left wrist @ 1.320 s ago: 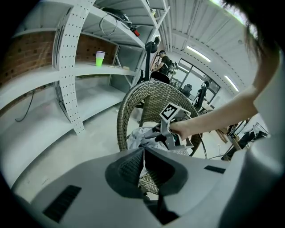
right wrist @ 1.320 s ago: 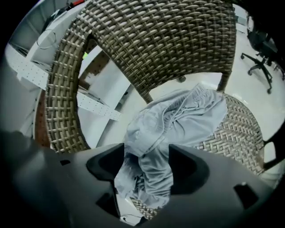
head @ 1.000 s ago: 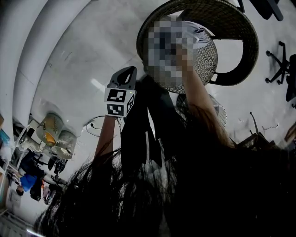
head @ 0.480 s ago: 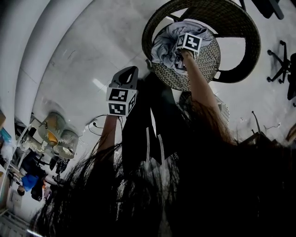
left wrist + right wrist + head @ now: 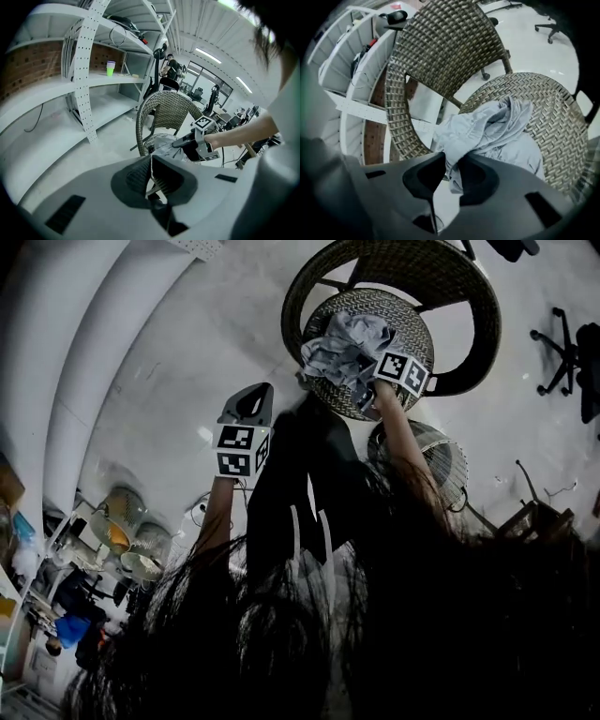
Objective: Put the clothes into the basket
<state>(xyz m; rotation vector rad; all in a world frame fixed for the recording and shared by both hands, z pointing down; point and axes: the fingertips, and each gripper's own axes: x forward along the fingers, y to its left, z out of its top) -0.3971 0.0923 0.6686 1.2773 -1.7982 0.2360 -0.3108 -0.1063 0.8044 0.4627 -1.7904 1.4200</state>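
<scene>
a wicker chair (image 5: pixel 489 329) stands on the pale floor (image 5: pixel 187 334). a round basket (image 5: pixel 448 460) sits on the floor just beside it, partly covered by the person's right forearm (image 5: pixel 403 442). dark hair (image 5: pixel 281 643) fills the lower part of the head view and hides much of the floor there. an office chair (image 5: pixel 555 357) stands well apart at the right edge. in the left gripper view, white shelving (image 5: pixel 89 75) runs along a brick wall (image 5: pixel 28 65), with a green cup (image 5: pixel 110 69) on one shelf. each pair of tongs bears a marker cube (image 5: pixel 234 448) printed with black-and-white square patterns.

the grey garment (image 5: pixel 497 126) lies bunched on the chair's woven seat (image 5: pixel 553 112), not in the basket. the right tongs (image 5: pixel 451 171) have just been closing and now pinch a fold of the garment's near edge between their pads, so that edge is raised off the seat. the left tongs (image 5: pixel 151 165) are held in the air beside the chair, apart from the garment. their jaws are drawn together with nothing between them.
</scene>
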